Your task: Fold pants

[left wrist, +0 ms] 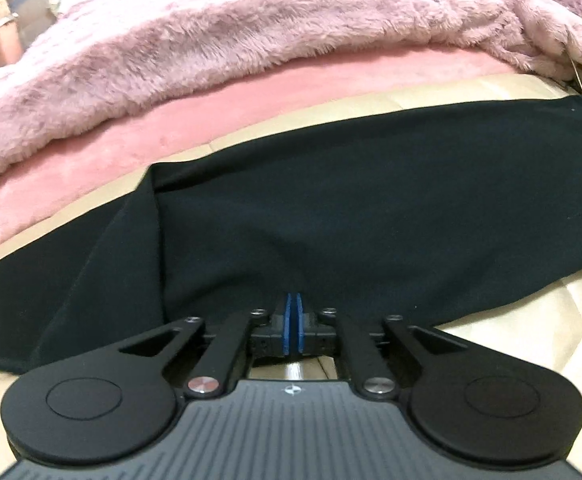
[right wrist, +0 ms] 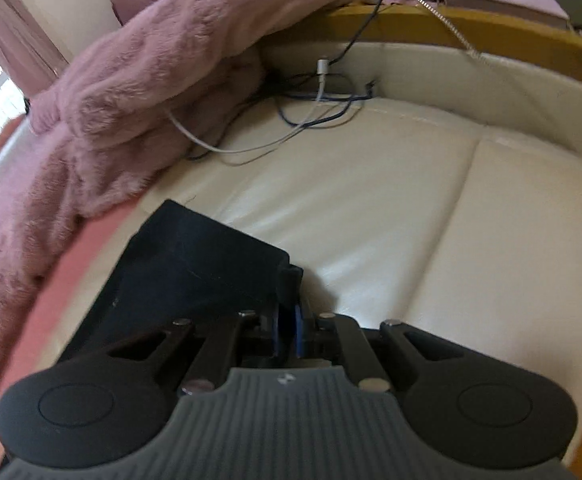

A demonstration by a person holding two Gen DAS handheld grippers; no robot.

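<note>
Both grippers (left wrist: 293,304) (right wrist: 291,292) pinch black pants (left wrist: 331,208) — lengthwise left-right.

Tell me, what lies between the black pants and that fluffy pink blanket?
In the left wrist view, a strip of cream quilted bed surface and then a smooth pink sheet lie between the pants and the fluffy blanket.

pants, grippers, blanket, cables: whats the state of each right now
pants: black, spread flat on the cream cushion, one part folded over
left hand-held gripper: shut on the pants' near edge
right hand-held gripper: shut on a pants end, lifted off the cream cushion
fluffy pink blanket: bunched behind the pants
cables: tangled loose on the cushion
</note>
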